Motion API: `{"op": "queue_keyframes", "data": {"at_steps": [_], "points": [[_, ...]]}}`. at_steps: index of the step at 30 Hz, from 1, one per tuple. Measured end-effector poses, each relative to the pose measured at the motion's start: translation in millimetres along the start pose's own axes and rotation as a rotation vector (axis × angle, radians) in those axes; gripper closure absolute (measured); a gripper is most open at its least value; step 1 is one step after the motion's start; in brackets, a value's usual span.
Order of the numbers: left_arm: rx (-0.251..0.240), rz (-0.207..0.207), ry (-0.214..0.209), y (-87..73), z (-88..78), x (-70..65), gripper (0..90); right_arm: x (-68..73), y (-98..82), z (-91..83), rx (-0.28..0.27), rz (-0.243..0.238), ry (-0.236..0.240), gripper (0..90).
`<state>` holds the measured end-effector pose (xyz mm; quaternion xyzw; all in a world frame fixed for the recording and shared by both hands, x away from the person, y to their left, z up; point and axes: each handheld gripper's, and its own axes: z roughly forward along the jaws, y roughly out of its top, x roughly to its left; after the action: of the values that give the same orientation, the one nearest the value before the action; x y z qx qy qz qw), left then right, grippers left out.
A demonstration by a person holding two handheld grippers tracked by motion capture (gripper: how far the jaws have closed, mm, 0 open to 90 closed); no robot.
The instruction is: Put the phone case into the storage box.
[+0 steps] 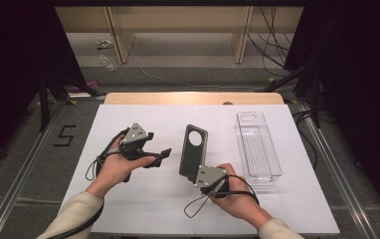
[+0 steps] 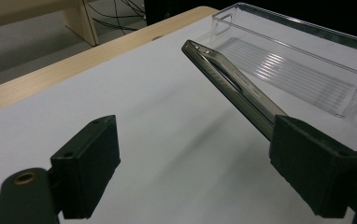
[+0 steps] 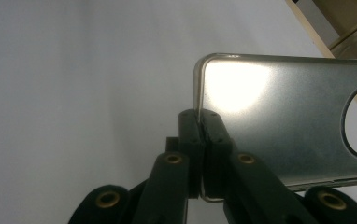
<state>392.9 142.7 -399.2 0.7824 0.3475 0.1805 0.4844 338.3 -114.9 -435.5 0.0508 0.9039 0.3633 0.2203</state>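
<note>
A dark grey, see-through phone case (image 1: 193, 149) with a round camera hole is tilted up off the white table (image 1: 143, 199), its long edge raised. My right gripper (image 1: 195, 173) is shut on the case's near corner; in the right gripper view the two pads (image 3: 189, 133) pinch the rim of the case (image 3: 284, 126). My left gripper (image 1: 159, 144) hovers to the left of the case, jaws open and pointing toward it with nothing between them. In the left gripper view the case (image 2: 232, 86) rises beyond the open left gripper (image 2: 200, 172), just past the right-hand jaw.
An empty clear plastic tray (image 1: 257, 144) lies lengthwise right of the case, and its wall (image 2: 303, 51) is visible behind the case. A wooden table edge (image 1: 193, 98) runs along the back. Cables trail from both grippers near the front edge.
</note>
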Motion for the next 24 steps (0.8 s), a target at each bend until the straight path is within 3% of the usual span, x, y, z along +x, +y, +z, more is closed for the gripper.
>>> {"op": "queue_keyframes", "data": {"at_steps": [24], "points": [[0.003,-0.019,-0.006,10.2,7.9,0.1,17.7,8.0,5.1,5.9,-0.01,-0.01,0.012,89.1]]}}
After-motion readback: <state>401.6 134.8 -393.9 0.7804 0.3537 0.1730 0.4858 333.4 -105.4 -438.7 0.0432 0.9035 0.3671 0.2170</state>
